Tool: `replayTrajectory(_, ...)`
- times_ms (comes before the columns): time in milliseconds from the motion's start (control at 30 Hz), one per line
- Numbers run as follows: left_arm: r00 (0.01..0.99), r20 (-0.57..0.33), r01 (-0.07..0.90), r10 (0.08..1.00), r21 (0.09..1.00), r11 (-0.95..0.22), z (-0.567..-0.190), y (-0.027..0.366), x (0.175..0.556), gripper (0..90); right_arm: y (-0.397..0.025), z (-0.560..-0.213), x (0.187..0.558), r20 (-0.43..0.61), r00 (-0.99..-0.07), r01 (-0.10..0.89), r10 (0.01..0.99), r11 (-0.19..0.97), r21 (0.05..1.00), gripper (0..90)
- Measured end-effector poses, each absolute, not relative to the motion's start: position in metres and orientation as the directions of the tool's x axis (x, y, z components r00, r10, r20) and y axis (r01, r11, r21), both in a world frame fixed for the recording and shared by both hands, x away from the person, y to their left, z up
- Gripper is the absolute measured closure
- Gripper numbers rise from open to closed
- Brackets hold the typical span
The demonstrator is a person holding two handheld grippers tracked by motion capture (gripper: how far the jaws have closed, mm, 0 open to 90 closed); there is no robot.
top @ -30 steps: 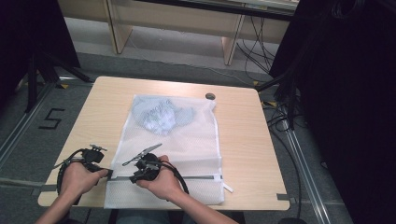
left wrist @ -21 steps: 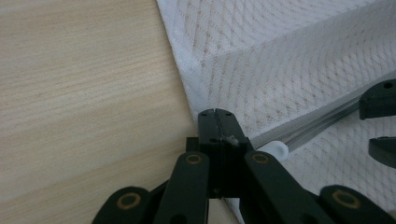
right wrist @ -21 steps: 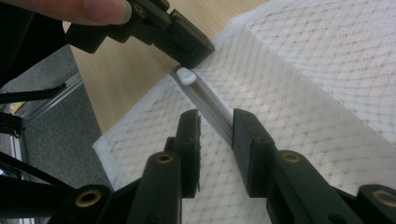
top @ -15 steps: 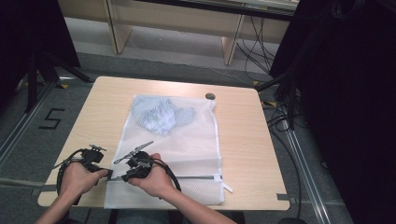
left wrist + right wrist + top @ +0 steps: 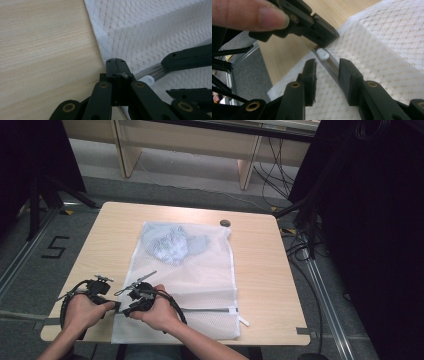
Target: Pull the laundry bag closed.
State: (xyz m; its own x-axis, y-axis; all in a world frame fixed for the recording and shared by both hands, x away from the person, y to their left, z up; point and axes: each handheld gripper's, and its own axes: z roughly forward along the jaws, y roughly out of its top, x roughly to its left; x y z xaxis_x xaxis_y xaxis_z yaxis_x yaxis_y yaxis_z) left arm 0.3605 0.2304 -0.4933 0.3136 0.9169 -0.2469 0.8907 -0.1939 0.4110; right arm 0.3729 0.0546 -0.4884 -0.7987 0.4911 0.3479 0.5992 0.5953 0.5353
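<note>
Jaws of the left gripper (image 5: 115, 60) press together on the near-left corner of a white mesh laundry bag (image 5: 200, 270) lying flat on the tabletop (image 5: 260, 265), while the right gripper (image 5: 327, 72) spreads its jaws astride the bag's grey zipper (image 5: 332, 66), just short of the white zipper pull (image 5: 322, 54).

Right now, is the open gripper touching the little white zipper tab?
Apart. In the right gripper view, the right gripper has its jaws open around the zipper track, and the white zipper tab lies beyond their tips with bag mesh between.
</note>
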Motion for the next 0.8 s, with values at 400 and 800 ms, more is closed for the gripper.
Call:
replayTrajectory(400, 0.318, -0.242, 0.892, 0.917, 0.405, -0.202, -0.493, 0.231, 0.36, 89.7, 0.06, -0.493, 0.386, 0.371, -0.786, 0.617, 0.494, 0.597, 0.513, 68.0)
replayTrajectory(800, 0.319, -0.249, 0.893, 0.914, 0.403, -0.202, -0.493, 0.231, 0.361, 89.6, 0.071, -0.496, 0.385, 0.378, -0.788, 0.615, 0.485, 0.604, 0.507, 79.3)
